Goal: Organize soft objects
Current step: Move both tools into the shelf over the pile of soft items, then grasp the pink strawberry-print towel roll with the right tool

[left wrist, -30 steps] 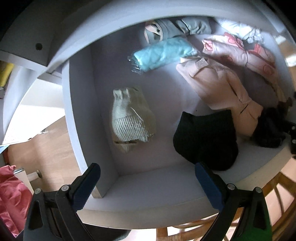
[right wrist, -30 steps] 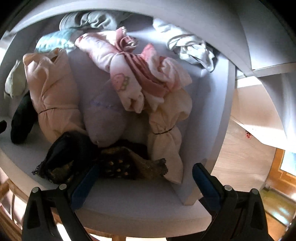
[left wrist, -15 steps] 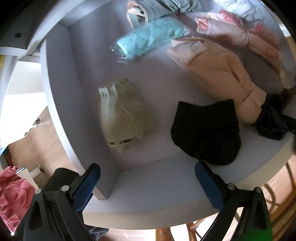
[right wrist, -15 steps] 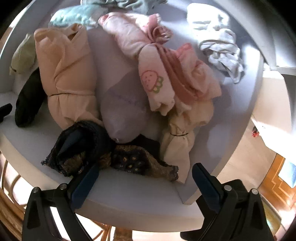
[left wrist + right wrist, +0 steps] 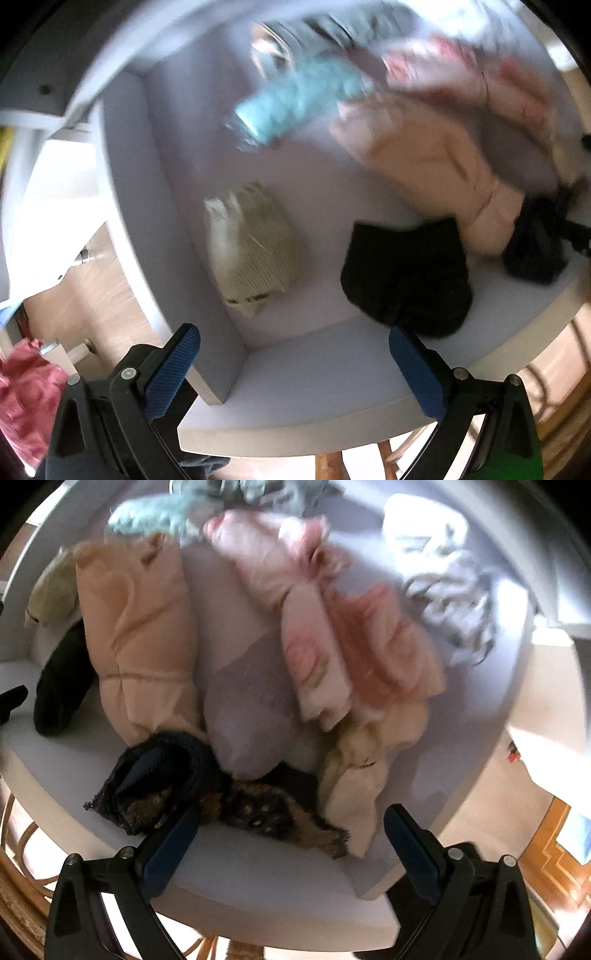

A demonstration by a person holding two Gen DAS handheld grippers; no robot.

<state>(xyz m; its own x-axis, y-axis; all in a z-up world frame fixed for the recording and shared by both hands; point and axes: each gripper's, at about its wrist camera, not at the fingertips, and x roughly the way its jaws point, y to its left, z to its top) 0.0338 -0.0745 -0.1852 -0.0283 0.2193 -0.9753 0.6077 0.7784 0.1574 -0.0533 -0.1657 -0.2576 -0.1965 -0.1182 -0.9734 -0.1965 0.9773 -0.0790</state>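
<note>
Cream knit hat point(image 5: 251, 247) and black hat point(image 5: 404, 275) flat, apart, beside rolled peach garment point(image 5: 436, 166).

Far garments in the left wrist view, the turquoise bundle point(image 5: 295, 99) and pink clothing point(image 5: 472, 74), are motion-blurred. The red cloth point(image 5: 26, 402) is cut off at the left edge. In the right wrist view, the black garment point(image 5: 61, 686) lies partly hidden behind the peach bundle point(image 5: 140, 635); the white cloth point(image 5: 443, 579) is blurred.
</note>
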